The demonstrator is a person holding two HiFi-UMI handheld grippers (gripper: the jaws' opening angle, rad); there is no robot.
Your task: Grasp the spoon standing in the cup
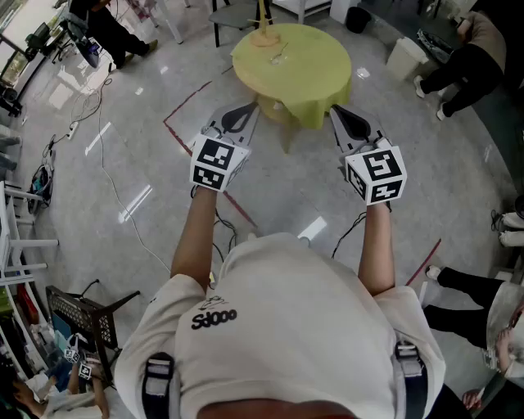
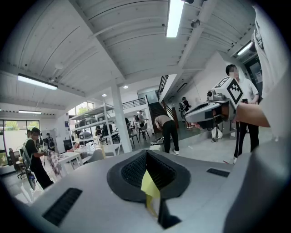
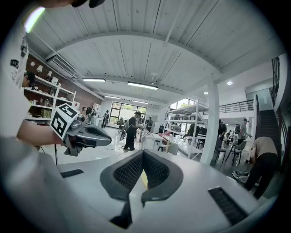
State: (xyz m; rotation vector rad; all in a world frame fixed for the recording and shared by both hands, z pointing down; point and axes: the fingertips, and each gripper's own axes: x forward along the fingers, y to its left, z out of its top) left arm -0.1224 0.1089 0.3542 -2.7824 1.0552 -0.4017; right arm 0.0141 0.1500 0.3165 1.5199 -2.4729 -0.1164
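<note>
Left gripper [image 1: 247, 108] — jaws pressed together with nothing between them, tips pointing toward the round, yellow-covered table [image 1: 321, 67]. Right gripper [image 1: 341, 112] — likewise closed and empty, held alongside the left, the two apart from each other. I make out the cup [image 1: 264, 38] near the table's far edge, with the spoon [image 1: 264, 15] standing upright in it, well apart from both grippers.
</note>
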